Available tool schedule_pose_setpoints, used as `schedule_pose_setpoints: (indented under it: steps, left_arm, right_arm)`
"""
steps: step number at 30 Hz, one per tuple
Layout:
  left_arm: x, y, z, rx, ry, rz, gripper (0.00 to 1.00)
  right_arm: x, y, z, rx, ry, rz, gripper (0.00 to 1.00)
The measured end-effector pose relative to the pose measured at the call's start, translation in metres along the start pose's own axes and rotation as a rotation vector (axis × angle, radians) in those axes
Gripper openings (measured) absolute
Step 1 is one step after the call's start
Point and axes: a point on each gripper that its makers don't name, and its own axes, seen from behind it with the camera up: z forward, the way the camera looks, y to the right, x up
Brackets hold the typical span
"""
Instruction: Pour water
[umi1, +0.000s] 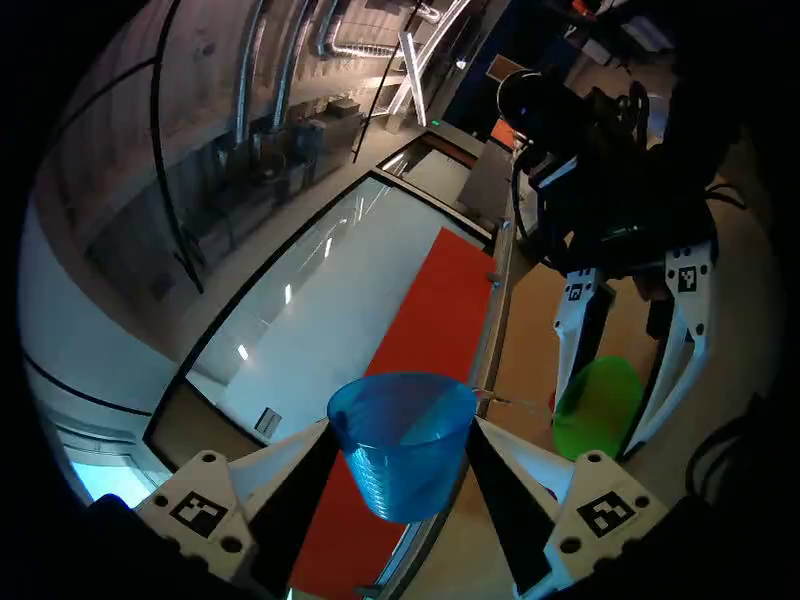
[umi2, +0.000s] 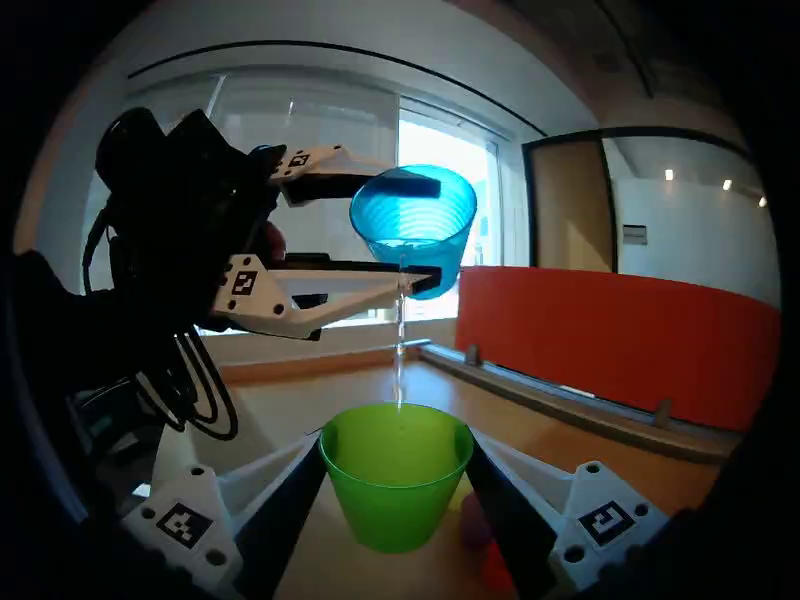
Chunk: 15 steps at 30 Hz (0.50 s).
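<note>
1. A wooden worktop (umi2: 560, 440) runs along a low red panel (umi2: 620, 340), with a bright window (umi2: 440, 150) and a white wall behind it.
2. In the right gripper view, the right gripper (umi2: 397, 450) is clamped on a green cup (umi2: 397, 485). One white finger presses on each side of the cup just below the rim. The cup stands upright with its mouth open to the top, above the worktop.
3. Farther off in the same view, the left gripper (umi2: 430, 232) is closed on a blue cup (umi2: 413, 225), with one finger above it and one below. This cup is tipped over, directly above the green cup and apart from it.
4. A thin stream of water (umi2: 399, 350) falls from the lower lip of the blue cup into the mouth of the green cup.
5. In the left gripper view, the blue cup sits between that gripper's own two fingers, and the green cup shows to the right between the other gripper's fingers.
6. Dark cables (umi2: 200, 390) hang in loops below the left gripper's body.
</note>
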Motion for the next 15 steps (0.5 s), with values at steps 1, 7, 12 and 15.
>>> schedule_pose_setpoints:
  steps: [1,7,12,15]
  left_arm:
    - [0.0002,0.0003,0.0002,-0.001,0.000,0.003,0.85]
    - [0.0018,0.0011,0.0016,0.000,0.001,0.028,0.85]
    - [0.0043,0.0013,0.0027,0.001,0.003,0.046,0.85]
    - [0.0062,0.0012,0.0030,0.003,0.007,0.055,0.85]
  right_arm:
    - [0.0003,-0.0001,0.0001,0.000,0.001,0.001,0.92]
    - [0.0014,0.0001,0.0004,0.000,0.002,0.000,0.92]
    - [0.0021,0.0002,-0.0002,0.000,0.003,0.000,0.92]
    - [0.0026,0.0004,-0.0001,-0.001,0.004,0.001,0.92]
